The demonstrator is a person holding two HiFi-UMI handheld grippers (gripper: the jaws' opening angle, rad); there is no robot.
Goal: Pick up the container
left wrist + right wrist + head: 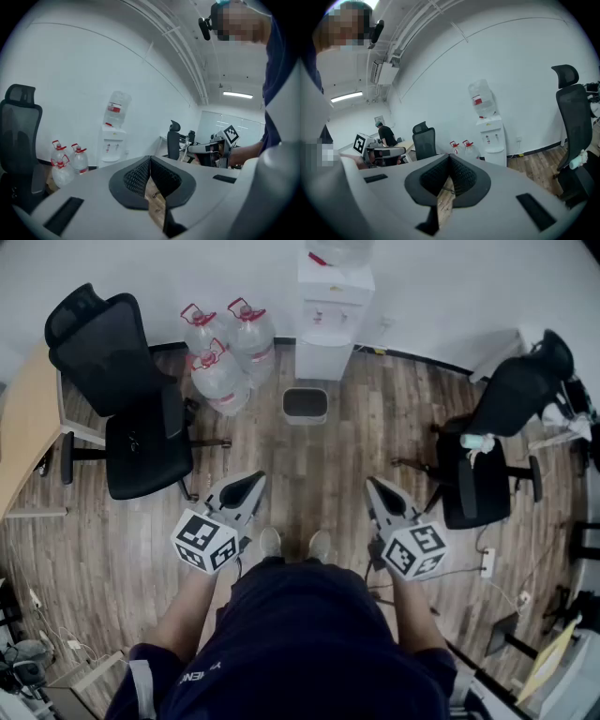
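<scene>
Wood floor (328, 465) underfoot. Holds both forearms (186, 610) forward, tilted slightly down, left tongs (255, 477) and right tongs (373, 482) clenched on nothing. Faces two black chairs (141, 446), one white dispenser (333, 329), three jugs (220, 381), one grey container (305, 405) on the floor just before the dispenser.

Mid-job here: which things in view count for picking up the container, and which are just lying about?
For the job: grey container on the floor by the water dispenser, likely the target; left claw, right claw, both shut, empty.
Lying about: three water jugs; black chair at left; black chair at right; wooden desk.
</scene>
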